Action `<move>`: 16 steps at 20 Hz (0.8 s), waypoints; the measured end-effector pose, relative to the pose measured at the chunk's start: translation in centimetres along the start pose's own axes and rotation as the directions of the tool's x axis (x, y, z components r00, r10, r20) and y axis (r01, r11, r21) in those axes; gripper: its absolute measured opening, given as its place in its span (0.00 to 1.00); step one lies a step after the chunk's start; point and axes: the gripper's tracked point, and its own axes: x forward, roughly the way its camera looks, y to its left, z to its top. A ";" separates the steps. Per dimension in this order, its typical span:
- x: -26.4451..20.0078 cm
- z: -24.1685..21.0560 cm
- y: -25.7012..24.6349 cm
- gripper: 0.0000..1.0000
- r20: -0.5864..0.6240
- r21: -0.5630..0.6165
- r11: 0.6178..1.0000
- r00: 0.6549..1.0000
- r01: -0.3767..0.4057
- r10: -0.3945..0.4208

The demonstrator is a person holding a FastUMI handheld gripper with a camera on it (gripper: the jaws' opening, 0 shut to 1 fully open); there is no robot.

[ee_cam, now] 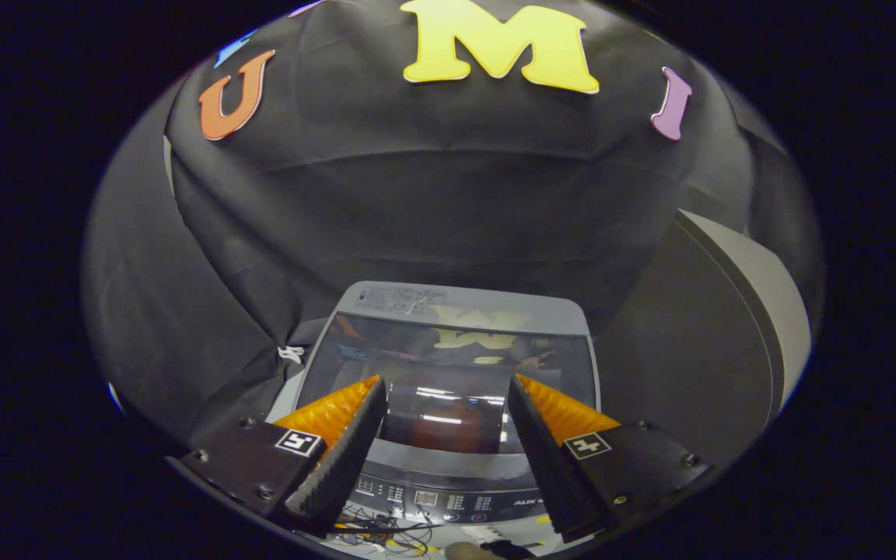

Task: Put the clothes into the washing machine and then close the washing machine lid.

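Note:
The washing machine [460, 302] stands below me against the black cloth wall, grey on top. Its dark glass lid [448, 354] lies flat over the tub and mirrors the wall. A dim reddish shape [456, 424] shows in the glass between my fingers; I cannot tell whether it is clothing inside or a reflection. The control panel [432, 498] runs along the machine's near edge. My gripper [445, 381] hovers over the near half of the lid, open, with nothing between its fingers.
A large grey board [759, 311] leans close on the machine's right. Black cloth hangs tight behind and to the left, with a white cord [290, 354] at the machine's left corner. Loose cables [386, 535] lie in front of the control panel.

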 end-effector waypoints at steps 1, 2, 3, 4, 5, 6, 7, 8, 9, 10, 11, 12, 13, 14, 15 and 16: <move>-0.2 -0.1 -0.1 0.98 0.000 0.002 1.000 1.000 0.001 -0.001; -0.3 -0.1 -0.2 0.98 0.000 0.004 1.000 1.000 0.002 -0.002; -0.5 -0.1 -0.3 0.98 0.001 0.005 1.000 1.000 -0.001 0.001; -0.6 -0.1 -0.4 0.98 0.001 0.003 1.000 1.000 0.001 -0.001; -0.8 -0.2 -0.5 0.98 0.003 0.001 1.000 1.000 -0.001 0.001; -1.0 -0.1 -0.6 0.98 0.005 0.001 1.000 1.000 0.001 -0.001; -1.3 -0.1 -0.7 0.98 0.009 0.001 1.000 1.000 0.000 0.000; -1.7 0.1 -0.8 0.98 0.016 0.000 1.000 1.000 -0.002 0.002; -2.2 0.2 -0.8 0.98 0.026 -0.005 1.000 1.000 -0.005 0.005; -3.1 0.7 -0.9 0.98 0.044 -0.009 1.000 0.999 -0.010 0.010; -4.1 1.1 -0.9 0.98 0.065 -0.014 1.000 0.998 -0.018 0.019; -5.4 1.7 -0.9 0.98 0.095 -0.016 0.999 0.995 -0.033 0.034; -6.9 2.6 -0.9 0.98 0.130 -0.021 0.999 0.990 -0.046 0.048; -8.8 3.6 -1.0 0.98 0.174 -0.028 0.998 0.983 -0.058 0.062; -10.9 4.8 -1.3 0.99 0.227 -0.037 0.996 0.970 -0.076 0.082; -13.2 6.1 -1.6 0.98 0.285 -0.053 0.995 0.953 -0.088 0.099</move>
